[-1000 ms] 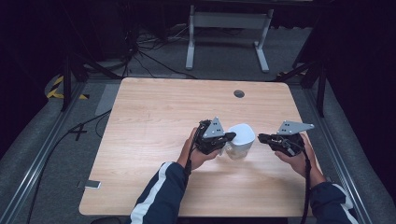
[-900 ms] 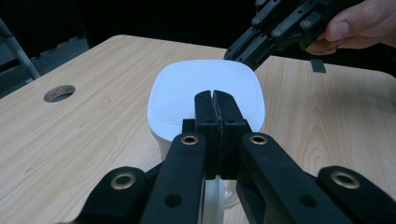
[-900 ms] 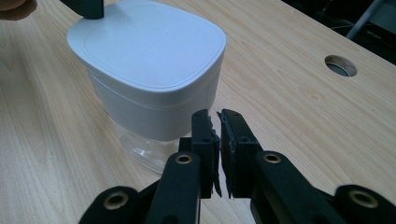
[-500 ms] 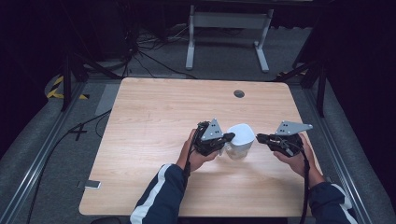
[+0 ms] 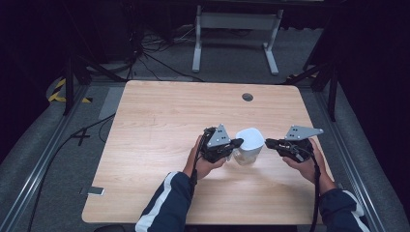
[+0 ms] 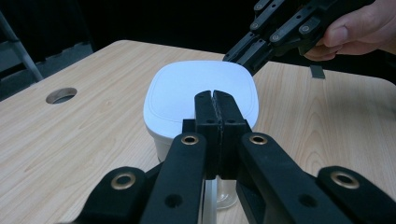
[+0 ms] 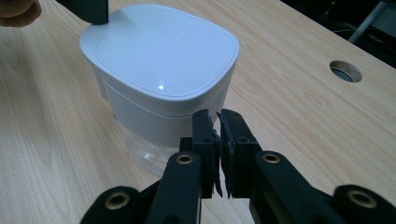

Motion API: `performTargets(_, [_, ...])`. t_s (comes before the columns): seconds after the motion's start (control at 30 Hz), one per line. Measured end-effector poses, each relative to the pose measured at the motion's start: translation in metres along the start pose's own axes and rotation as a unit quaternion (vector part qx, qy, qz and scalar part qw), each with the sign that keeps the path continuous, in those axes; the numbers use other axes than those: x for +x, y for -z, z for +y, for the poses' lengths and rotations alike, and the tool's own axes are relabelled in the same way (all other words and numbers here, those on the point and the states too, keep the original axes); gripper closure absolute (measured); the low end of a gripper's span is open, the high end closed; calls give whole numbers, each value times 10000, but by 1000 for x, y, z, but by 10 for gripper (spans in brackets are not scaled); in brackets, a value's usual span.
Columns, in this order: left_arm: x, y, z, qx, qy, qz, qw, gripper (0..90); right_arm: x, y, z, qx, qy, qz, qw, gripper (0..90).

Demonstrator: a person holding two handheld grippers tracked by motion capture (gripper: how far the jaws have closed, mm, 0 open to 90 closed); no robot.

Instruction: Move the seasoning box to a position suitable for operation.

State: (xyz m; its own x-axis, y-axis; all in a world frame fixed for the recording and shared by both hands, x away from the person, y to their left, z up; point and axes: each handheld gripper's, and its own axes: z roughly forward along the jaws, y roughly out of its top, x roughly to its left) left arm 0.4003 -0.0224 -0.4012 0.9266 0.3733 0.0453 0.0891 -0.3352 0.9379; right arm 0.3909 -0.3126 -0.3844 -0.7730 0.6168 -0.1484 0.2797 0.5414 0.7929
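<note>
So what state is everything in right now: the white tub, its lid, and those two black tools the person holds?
White container: upright on the table, clear lower part.
Lid: on, closed.
Left tool: jaws shut, tips at the lid's near edge, holding nothing.
Right tool: jaws shut with a hairline gap, beside the container, holding nothing.

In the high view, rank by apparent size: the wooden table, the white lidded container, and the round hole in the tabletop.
Largest to smallest:
1. Wooden table
2. White lidded container
3. Round hole
The hole lies farther from the camera, but the order looks clear.
</note>
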Motion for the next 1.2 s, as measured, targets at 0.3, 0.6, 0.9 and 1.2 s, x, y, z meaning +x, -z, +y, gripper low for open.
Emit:
performTargets(0.3, [3,-6,4,71,21,110,9999,900,-1,1,-1,-13,32,-20,10000,849])
performTargets(0.6, [0,-4,-4,-188,51,57,9998,900,-2,1,-2,32,24,-29,10000,848])
performTargets(0.9, [0,-1,-8,-276,85,-22,9996,900,-1,3,1,-58,29,-36,10000,854])
performTargets(1.2, [0,-2,-10,-378,114,-16,9992,900,0,1,1,-45,3,-17,10000,853])
